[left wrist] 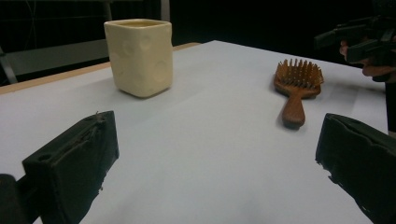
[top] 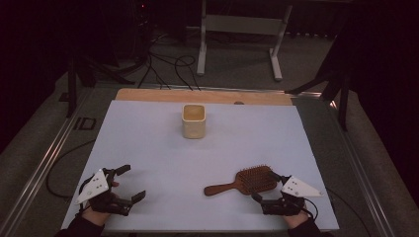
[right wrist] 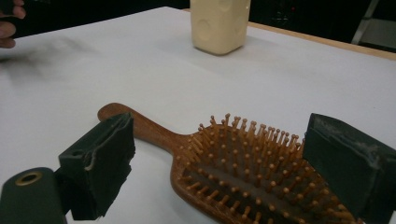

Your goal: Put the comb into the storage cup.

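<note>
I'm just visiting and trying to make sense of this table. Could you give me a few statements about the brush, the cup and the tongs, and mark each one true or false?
1. The wooden hairbrush lies bristles up on the white table cover. True.
2. The cream cup lies tipped on its side. False: it stands upright.
3. The right tongs are clamped on the brush handle. False: their jaws stand open on either side of the brush head, not pressing it.
4. The left tongs are open with nothing between them. True.
5. The brush is inside the cup. False: it lies on the cover, well apart from the cup.
</note>
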Available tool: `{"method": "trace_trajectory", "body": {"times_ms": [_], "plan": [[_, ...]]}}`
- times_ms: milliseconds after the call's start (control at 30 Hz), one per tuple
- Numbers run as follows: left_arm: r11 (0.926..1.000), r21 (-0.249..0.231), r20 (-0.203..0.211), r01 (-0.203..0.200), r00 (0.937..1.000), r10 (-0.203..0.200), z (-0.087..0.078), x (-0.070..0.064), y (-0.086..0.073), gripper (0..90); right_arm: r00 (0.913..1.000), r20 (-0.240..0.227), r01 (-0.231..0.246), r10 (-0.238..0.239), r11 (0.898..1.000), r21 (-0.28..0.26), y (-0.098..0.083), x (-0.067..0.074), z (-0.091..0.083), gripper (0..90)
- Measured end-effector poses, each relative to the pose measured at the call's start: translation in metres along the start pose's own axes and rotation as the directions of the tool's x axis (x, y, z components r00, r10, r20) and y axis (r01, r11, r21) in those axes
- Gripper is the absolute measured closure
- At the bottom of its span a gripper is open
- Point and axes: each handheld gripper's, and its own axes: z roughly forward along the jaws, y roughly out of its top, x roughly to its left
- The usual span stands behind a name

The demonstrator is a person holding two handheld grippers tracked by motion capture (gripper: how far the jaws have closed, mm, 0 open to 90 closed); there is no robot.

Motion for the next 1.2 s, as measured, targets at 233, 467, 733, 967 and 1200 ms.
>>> {"method": "trace_trajectory", "body": {"times_ms": [233,467,733,967,1200], "plan": [[1.0000,-0.003,-0.001,-0.002,1.0000,0.002,0.000,-0.001,0.000,0.1,1.0000,0.000,0.002,-0.002,1.000,0.007,0.000,0.001,0.000,9.0],[1.0000,-0.003,-0.001,-0.007,1.0000,0.007,-0.001,-0.001,0.001,0.1,1.0000,-0.008,0.000,0.000,1.000,0.006,0.002,0.002,0.000,9.0],[1.0000,-0.003,0.005,-0.007,1.0000,0.007,0.000,0.000,0.001,0.1,1.0000,0.001,-0.007,0.007,1.000,0.021,0.006,0.004,-0.003,9.0],[0.9999,-0.009,0.002,-0.005,1.0000,0.005,-0.002,-0.001,0.001,0.1,0.9999,0.014,-0.009,0.008,0.999,0.036,0.017,0.009,-0.005,9.0],[1.0000,-0.007,0.003,-0.004,1.0000,0.004,-0.001,-0.001,0.001,0.1,0.9997,0.024,0.004,-0.006,0.999,0.048,0.031,0.012,-0.008,9.0]]}}
